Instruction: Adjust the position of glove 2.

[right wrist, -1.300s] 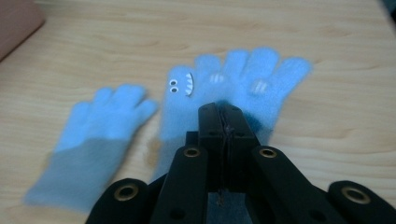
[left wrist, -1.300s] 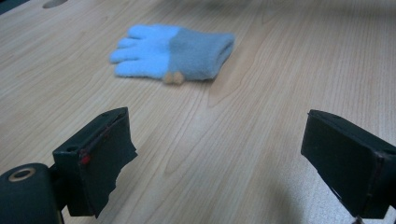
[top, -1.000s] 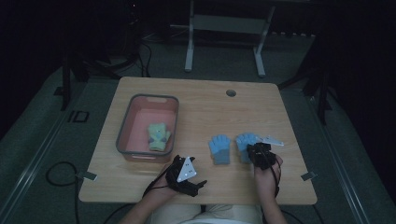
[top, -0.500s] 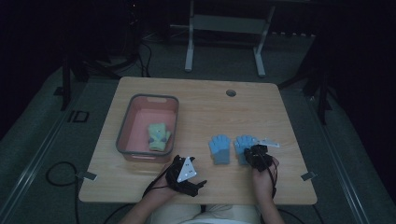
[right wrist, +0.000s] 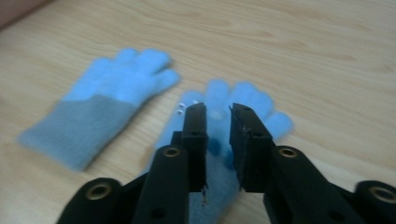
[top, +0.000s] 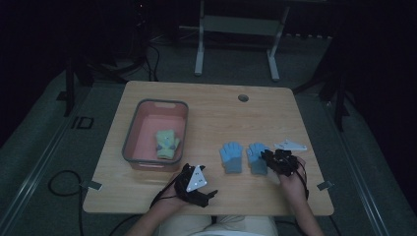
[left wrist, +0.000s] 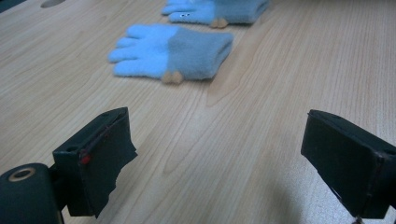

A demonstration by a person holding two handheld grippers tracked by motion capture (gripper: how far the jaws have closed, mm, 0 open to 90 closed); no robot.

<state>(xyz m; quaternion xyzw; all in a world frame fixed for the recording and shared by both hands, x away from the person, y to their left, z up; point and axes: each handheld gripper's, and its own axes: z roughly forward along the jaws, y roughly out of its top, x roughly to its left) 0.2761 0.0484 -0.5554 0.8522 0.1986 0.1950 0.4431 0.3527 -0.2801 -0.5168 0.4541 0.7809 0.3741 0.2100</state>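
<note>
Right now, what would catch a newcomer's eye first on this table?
Two blue gloves lie side by side on the wooden table. The right hand-held gripper hovers over the right one, jaws just opening with nothing pinched. At left, a pink bin holds a yellow-green glove.

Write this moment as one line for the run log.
right gripper: jaws just opening above right blue-and-grey fleece glove, not gripping | left gripper: open, empty | second such glove: flat on wooden table

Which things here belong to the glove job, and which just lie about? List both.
In the job:
right blue glove, under the right tool, whose jaws have just been opening
left blue glove

Lying about:
green glove
pink bin
grey plate
</note>
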